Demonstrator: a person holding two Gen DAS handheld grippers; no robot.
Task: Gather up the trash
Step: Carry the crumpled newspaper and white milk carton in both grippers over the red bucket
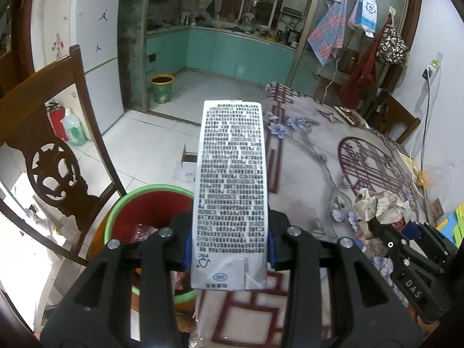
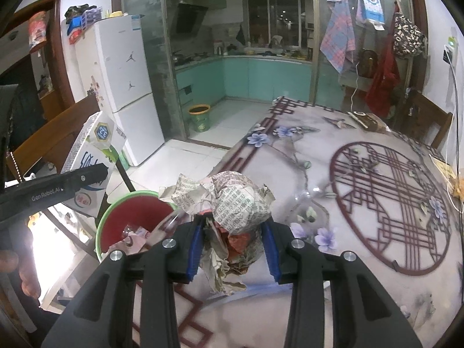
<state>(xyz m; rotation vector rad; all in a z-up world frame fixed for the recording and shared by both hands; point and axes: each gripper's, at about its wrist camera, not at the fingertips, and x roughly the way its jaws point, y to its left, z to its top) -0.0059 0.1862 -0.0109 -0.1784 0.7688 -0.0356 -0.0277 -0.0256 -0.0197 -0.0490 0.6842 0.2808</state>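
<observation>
Dark carved wood filled the left of the left wrist view, where a chair back point(image 1: 55, 171) stood beside a red plastic bin with a green rim point(image 1: 145, 203) on the floor at lower left. Just right of it, in the middle of the frame, the left gripper point(image 1: 229, 246) had its jaws clamped on the lower sides of a tall white carton printed with black text point(image 1: 232, 185), held upright over the edge of the flower-patterned tabletop point(image 1: 313, 145). At the lower right of that view the right gripper point(image 1: 388, 226) appeared side-on, carrying a crumpled wad of printed paper point(image 1: 380, 203).

In the right wrist view the carton point(image 2: 92, 148) and the left gripper's black finger point(image 2: 72, 182) sat at the left edge, the bin point(image 2: 133, 211) below them. At centre the right gripper point(image 2: 232, 246) had its jaws pressed on the paper wad point(image 2: 235, 200), above the tabletop's point(image 2: 362, 232) near edge, just right of the bin.
</observation>
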